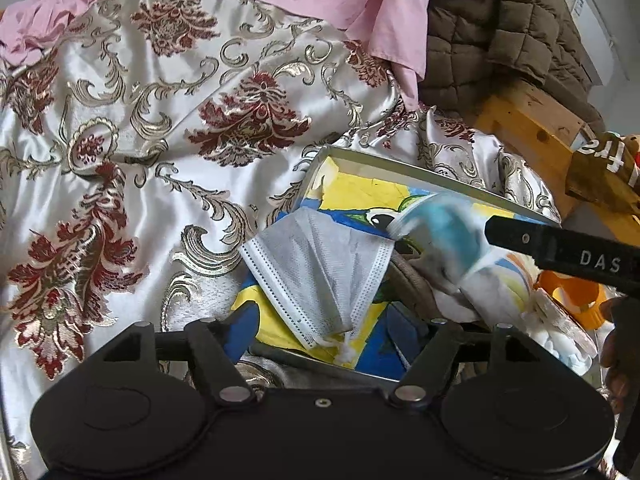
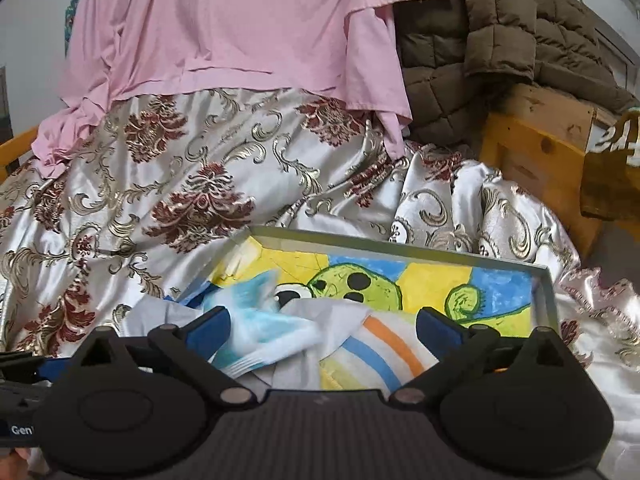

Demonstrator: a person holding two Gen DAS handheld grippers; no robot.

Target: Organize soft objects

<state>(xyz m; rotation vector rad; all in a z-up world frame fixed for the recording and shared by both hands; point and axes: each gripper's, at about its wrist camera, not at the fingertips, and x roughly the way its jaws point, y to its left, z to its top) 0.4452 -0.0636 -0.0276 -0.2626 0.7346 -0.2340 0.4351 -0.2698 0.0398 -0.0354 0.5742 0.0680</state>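
A shallow metal tray with a yellow, blue and green cartoon bottom lies on the satin bedspread; it also shows in the right wrist view. A grey face mask lies over the tray's left edge, between the open fingers of my left gripper. A blurred blue-and-white mask and a striped white cloth lie in the tray between the wide-open fingers of my right gripper. In the left wrist view the right gripper's black body reaches in from the right above that blurred mask.
A pink garment and an olive quilted jacket hang at the back. A wooden bed frame stands right. An orange object and a clear bag of white pieces lie right of the tray.
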